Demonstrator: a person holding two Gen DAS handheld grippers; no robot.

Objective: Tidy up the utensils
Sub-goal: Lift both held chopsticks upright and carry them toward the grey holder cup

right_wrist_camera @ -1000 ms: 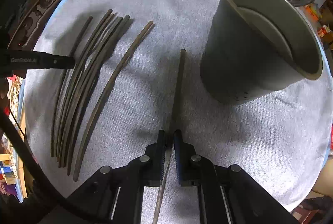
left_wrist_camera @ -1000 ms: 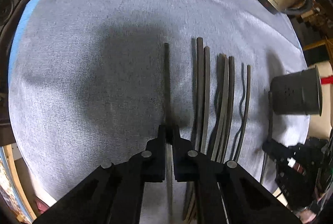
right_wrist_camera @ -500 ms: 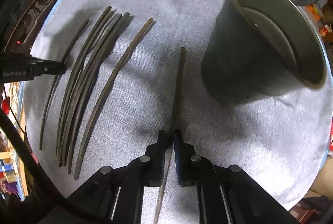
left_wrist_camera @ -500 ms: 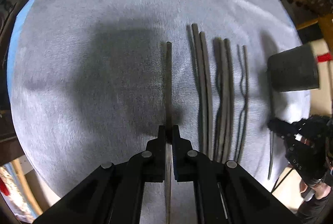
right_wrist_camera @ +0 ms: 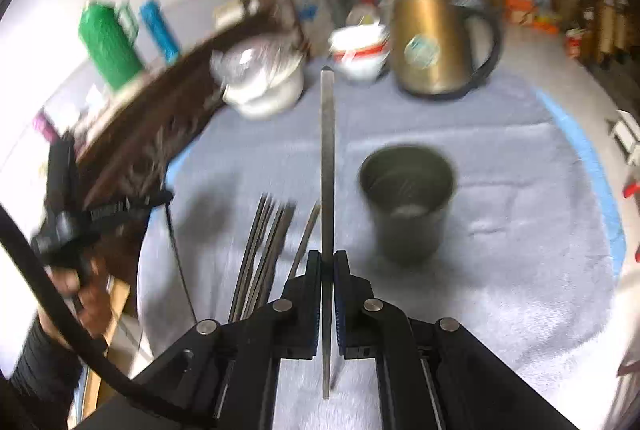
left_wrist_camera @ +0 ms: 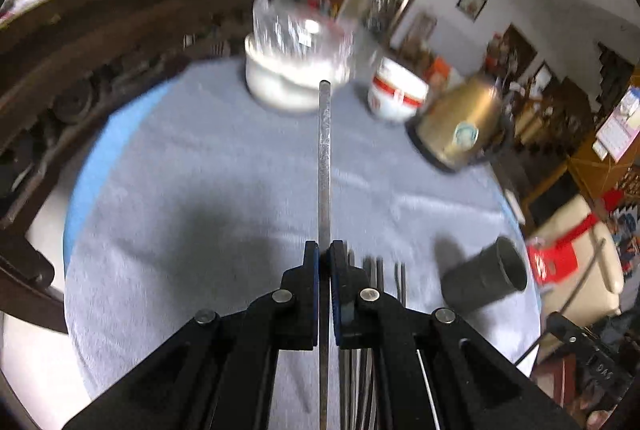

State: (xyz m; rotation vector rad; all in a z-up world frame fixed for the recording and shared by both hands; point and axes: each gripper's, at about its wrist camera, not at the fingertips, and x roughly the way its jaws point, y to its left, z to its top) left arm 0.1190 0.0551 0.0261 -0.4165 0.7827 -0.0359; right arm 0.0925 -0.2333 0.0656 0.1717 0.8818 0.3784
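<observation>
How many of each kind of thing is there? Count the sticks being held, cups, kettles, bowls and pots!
Held chopsticks: 2
Cup: 1
Kettle: 1
Bowl: 1
Lidded pot: 1
Total: 6, plus the loose chopsticks on the cloth, too blurred to count.

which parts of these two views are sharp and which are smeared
Left wrist view: the left gripper and its chopstick are sharp; white bowl, kettle and grey cup are motion-smeared. Right wrist view: right gripper and chopstick crisp; cup and loose chopsticks blurred.
</observation>
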